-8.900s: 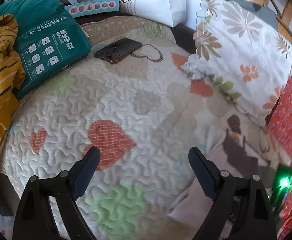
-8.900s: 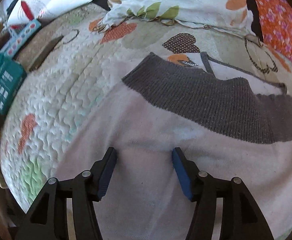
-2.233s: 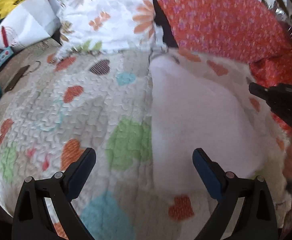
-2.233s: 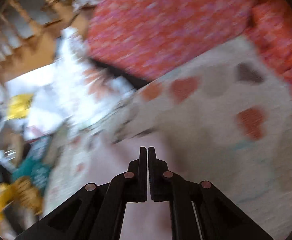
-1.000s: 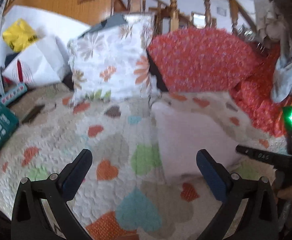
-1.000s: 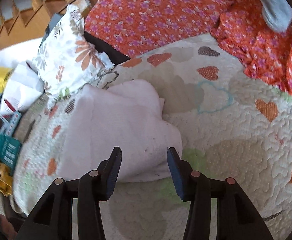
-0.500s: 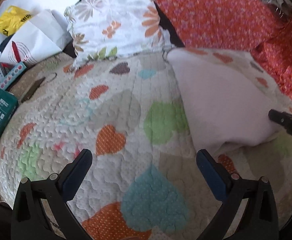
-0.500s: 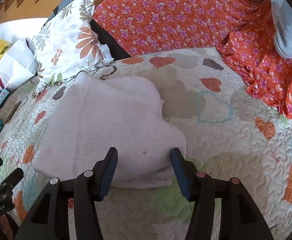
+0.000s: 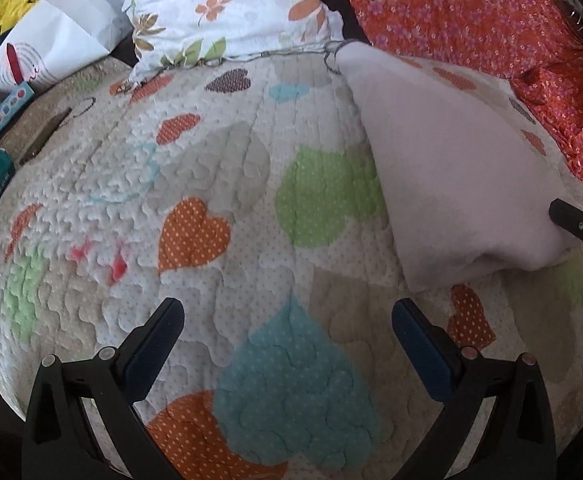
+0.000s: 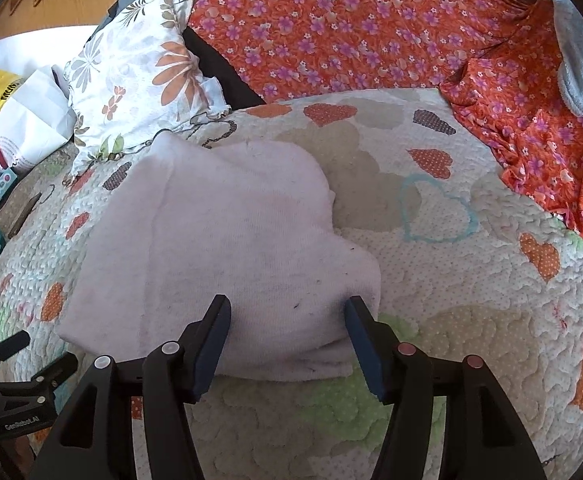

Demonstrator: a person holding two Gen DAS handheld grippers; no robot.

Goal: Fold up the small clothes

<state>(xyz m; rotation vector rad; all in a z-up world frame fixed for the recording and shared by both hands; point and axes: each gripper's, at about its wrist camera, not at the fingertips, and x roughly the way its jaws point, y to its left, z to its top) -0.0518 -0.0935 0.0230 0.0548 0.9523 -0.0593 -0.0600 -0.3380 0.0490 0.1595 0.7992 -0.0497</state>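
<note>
The folded garment [image 10: 227, 248] lies on the quilt [image 10: 451, 280] at mid-frame in the right view, long axis running from the pillow [image 10: 139, 80] at upper left down to the right gripper [image 10: 287, 332], whose spread fingers straddle its near edge. The left gripper [image 9: 287, 328], fingers spread, hovers over bare quilt.

1. The pink garment [image 10: 227, 240], once spread with its grey band showing, now lies folded on the quilt [image 10: 471, 264].
2. The right tool [image 10: 287, 312], pinched together earlier, now gapes at the fold's near edge.
</note>
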